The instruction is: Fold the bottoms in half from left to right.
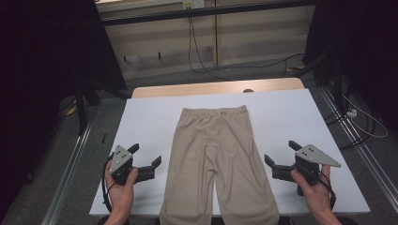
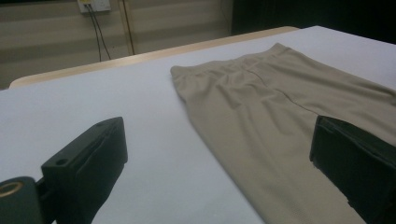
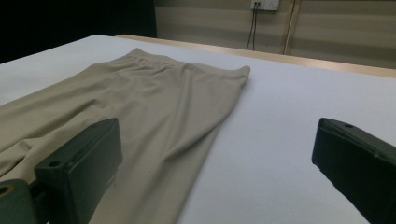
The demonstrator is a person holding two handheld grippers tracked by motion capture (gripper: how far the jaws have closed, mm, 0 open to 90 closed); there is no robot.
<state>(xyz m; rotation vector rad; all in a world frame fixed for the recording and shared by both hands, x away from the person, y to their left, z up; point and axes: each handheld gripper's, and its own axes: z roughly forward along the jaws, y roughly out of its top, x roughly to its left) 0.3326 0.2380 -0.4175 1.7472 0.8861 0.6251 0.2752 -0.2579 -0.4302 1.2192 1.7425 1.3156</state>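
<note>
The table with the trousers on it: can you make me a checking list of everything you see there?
Surface: white table, flat; a wooden edge shows at its far side.
Job's things: beige trousers lie flat in the middle, waistband far, legs hanging over the near edge.
Clutter: nothing seen.
Grippers: left gripper open, beside the trousers' left edge, holding nothing; right gripper open, beside the right edge, holding nothing.
Cables: black cable hangs down the far wall; white cable lies on the floor at right.
Surroundings: grey floor, pale wall panels, dark curtains at both sides.
</note>
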